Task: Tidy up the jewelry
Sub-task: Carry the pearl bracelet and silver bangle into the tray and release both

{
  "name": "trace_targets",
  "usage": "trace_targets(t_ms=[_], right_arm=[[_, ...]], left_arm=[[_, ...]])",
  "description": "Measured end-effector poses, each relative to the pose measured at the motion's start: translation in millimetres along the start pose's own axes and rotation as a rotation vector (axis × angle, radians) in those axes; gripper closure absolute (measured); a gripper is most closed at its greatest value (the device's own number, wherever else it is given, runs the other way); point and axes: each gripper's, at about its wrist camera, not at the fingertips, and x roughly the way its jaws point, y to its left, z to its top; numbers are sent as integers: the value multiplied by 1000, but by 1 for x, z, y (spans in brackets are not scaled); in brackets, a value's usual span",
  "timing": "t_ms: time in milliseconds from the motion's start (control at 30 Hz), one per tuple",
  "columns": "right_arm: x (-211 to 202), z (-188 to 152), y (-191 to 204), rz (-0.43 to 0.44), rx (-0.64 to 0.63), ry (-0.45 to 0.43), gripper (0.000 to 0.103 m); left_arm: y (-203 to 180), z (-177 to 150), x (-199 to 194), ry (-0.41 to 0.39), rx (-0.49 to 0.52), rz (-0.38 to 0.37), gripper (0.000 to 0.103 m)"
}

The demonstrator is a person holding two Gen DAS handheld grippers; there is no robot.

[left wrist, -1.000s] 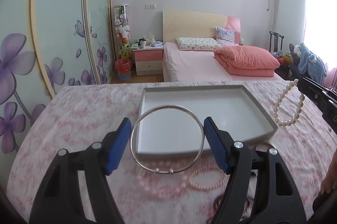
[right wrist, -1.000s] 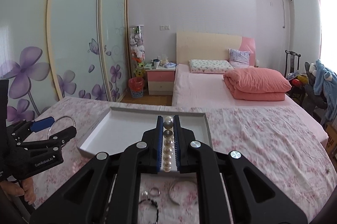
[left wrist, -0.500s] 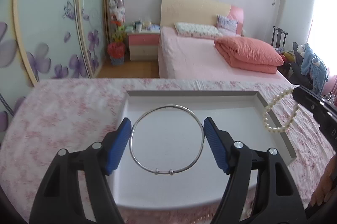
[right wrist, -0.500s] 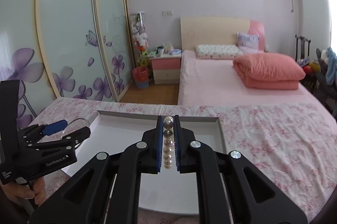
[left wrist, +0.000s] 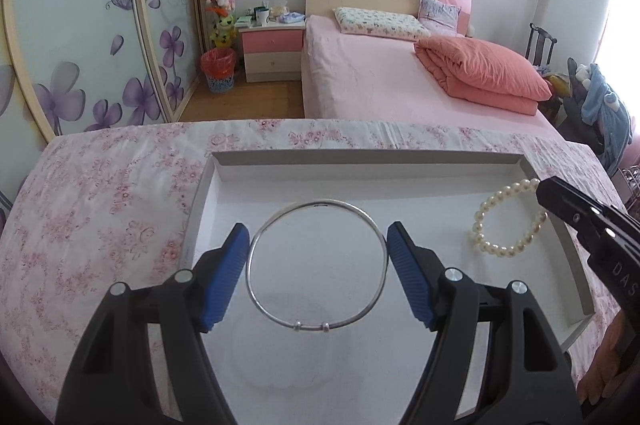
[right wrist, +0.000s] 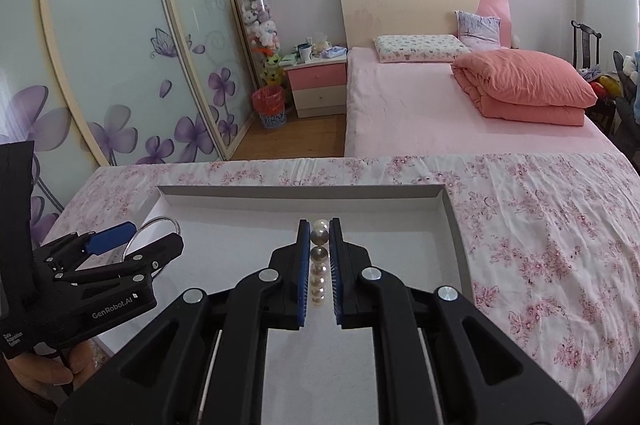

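Placement step: my left gripper pinches the silver bangle across its width and my right gripper clamps the pearl bracelet, both above the white tray; next, I judge, lower and release.

Tabletop under pink floral cloth, shallow white tray lying flat directly on the cloth

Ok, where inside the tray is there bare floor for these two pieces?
The white tray holds nothing. Bare floor lies under the silver bangle toward its left wall, and under the pearl bracelet by the right wall. Nowhere crowded.
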Motion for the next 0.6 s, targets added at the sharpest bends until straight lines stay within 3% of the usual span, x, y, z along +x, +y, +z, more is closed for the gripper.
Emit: trace_targets(t_ms=[100, 167, 200, 600], right_arm=[[3, 0, -1, -21, -5, 15, 89], [3, -2, -3, -29, -5, 16, 68], [0, -3, -5, -38, -1, 11, 64], [-12, -3, -12, -62, 7, -16, 64]], left_arm=[[2, 1, 5, 22, -5, -4, 33], [3, 1, 6, 23, -7, -4, 30], [4, 1, 6, 21, -10, 0, 28], [21, 1, -15, -26, -57, 26, 26]])
